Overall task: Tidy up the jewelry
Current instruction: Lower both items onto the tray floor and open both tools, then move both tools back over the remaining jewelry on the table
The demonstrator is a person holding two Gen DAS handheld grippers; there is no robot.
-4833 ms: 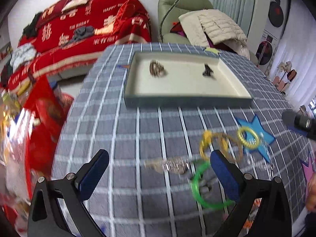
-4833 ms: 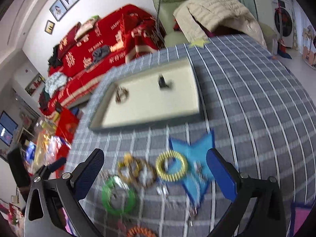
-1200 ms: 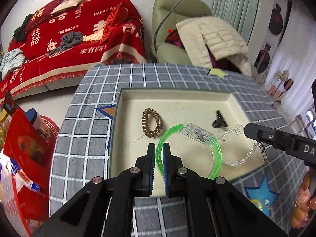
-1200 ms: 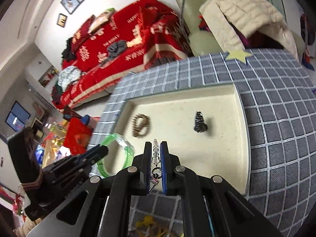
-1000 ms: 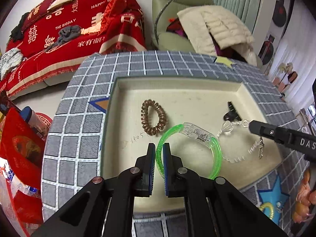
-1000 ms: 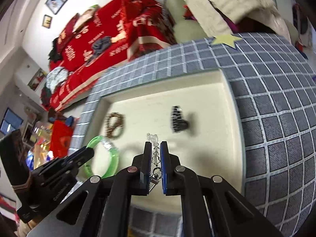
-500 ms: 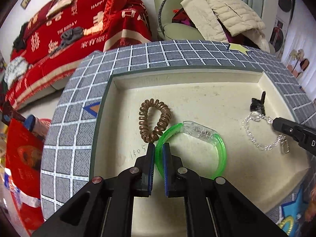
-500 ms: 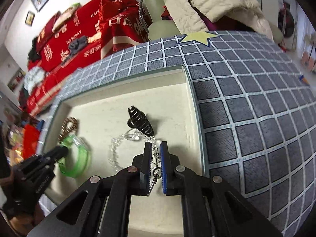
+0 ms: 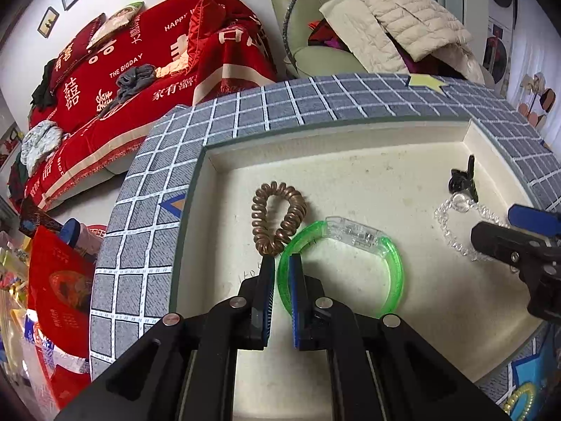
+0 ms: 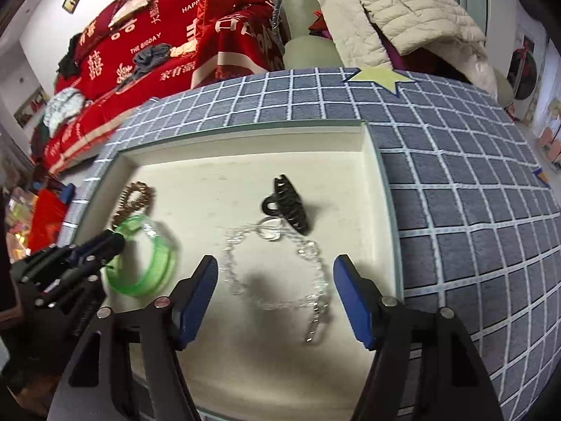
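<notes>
Both grippers angle steeply down into the cream tray (image 9: 336, 140) on the checked tablecloth (image 10: 473, 193). The left gripper (image 9: 279, 273) is clamped on the green bangle (image 9: 392, 270), which rests on the tray floor beside the coiled hair tie (image 9: 277, 217). The right gripper (image 10: 275, 277) has just opened its jaws; the crystal bracelet (image 10: 277, 273) lies loose between them, touching the black hair claw (image 10: 289, 203).

— How many pieces lie in the tray (image 10: 373, 161)?
— Four: one green bangle (image 9: 392, 273), one brown coil hair tie (image 9: 278, 215), one black claw clip (image 10: 289, 203), one clear bead chain (image 10: 277, 273).
— And outside?
— Perhaps one yellow ring (image 9: 522, 398), half cut off.
</notes>
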